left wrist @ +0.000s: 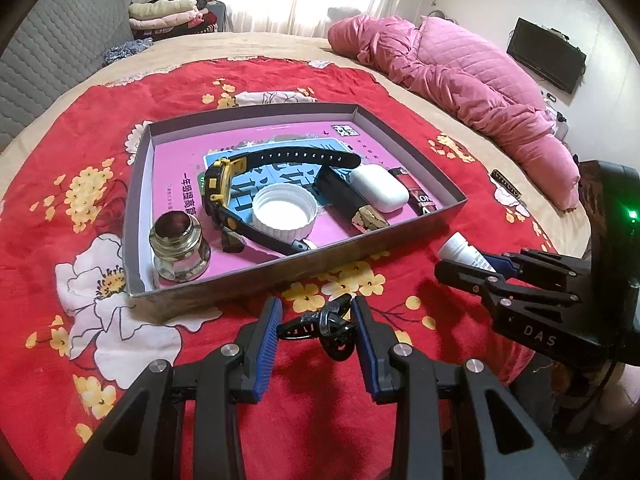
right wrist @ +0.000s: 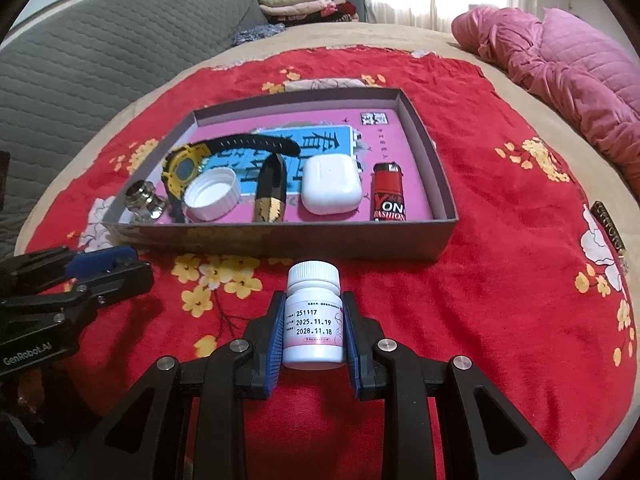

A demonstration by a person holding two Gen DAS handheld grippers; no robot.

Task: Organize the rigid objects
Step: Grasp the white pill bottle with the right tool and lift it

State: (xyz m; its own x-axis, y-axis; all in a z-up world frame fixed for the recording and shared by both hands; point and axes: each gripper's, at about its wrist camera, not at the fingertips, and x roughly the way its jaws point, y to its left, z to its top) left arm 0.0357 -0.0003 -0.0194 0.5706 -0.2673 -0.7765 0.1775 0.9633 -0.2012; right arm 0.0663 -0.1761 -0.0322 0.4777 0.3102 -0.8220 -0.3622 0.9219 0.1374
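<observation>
left gripper [left wrist: 316, 330] pinching black hair clip [left wrist: 326, 328]; right gripper [right wrist: 312, 330] pinching white pill bottle [right wrist: 314, 316], near box [right wrist: 444, 236].

I see a red cloth [right wrist: 500, 240] with yellow and white flowers, a pink-floored grey box [right wrist: 444, 184], a white bottle [right wrist: 314, 316], and a black-and-yellow watch [left wrist: 220, 184].

The shallow box [right wrist: 256, 240] sits mid-frame on the bed [right wrist: 500, 280]; inside, from left to right, lie a glass jar [right wrist: 145, 200], watch [right wrist: 184, 170], bottle cap [right wrist: 211, 195], folded knife [right wrist: 271, 192], earbud case [right wrist: 331, 185] and lighter [right wrist: 389, 192]. Below the box, the pill bottle [right wrist: 314, 316] sits between the right gripper [right wrist: 312, 336] fingers. At lower left in the left wrist view, a hair clip [left wrist: 326, 328] sits between the left gripper [left wrist: 316, 332] fingers.
</observation>
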